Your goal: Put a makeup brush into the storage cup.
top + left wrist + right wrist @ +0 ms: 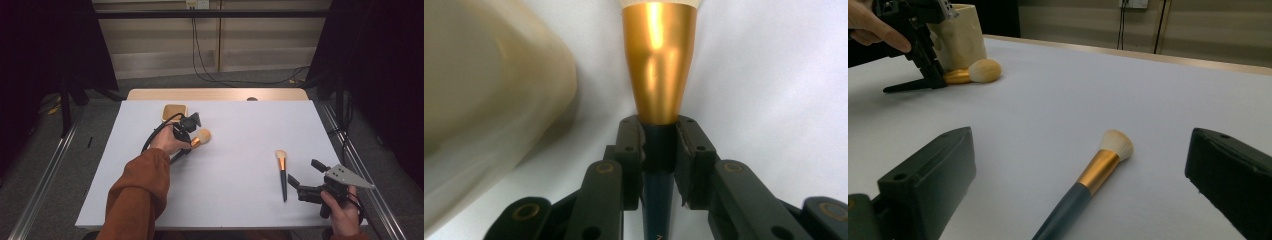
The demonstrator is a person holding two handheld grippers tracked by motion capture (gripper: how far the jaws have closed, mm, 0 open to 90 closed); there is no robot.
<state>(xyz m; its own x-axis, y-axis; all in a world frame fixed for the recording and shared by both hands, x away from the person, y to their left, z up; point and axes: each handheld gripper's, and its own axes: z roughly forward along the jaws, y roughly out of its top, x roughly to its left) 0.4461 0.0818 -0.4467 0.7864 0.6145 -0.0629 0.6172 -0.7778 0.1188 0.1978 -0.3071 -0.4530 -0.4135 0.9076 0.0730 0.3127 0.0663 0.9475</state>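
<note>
White surface (pixel 225 180) with a wooden strip along its far edge, dark curtains on both sides, grey floor and cables behind. Left gripper (pixel 186 134) sits at the far-left part of the surface, held in the person's left hand (pixel 167 142), orange-brown sleeve (pixel 137 192) coming in from the bottom. Its fingers (pixel 631 150) are clamped on the dark handle of the round brush (pixel 201 137) — the grip is right below the gold ferrule, seen close up in the left gripper view, pads pressed against both sides of the handle. Round brush lies low on the surface, cream bristle head pointing right in the high view, handle tail sticking out the other side of the gripper in the right gripper view. Beige cup (pixel 174 111) stands upright just behind the left gripper, near the brush head; whether they touch I cannot tell. Right gripper (pixel 305 182) is at the near-right corner in the person's right hand (pixel 342 212), grey three-cornered plate on top, fingers (pixel 928 185) spread wide with nothing between the pads. Flat brush (pixel 282 172) lies flat on the surface just left of the right gripper — bristles toward the far side, dark handle toward the person, gold band between. In the right gripper view it lies ahead of the open fingers, not touched by either. Flat brush and round brush are well apart.
</note>
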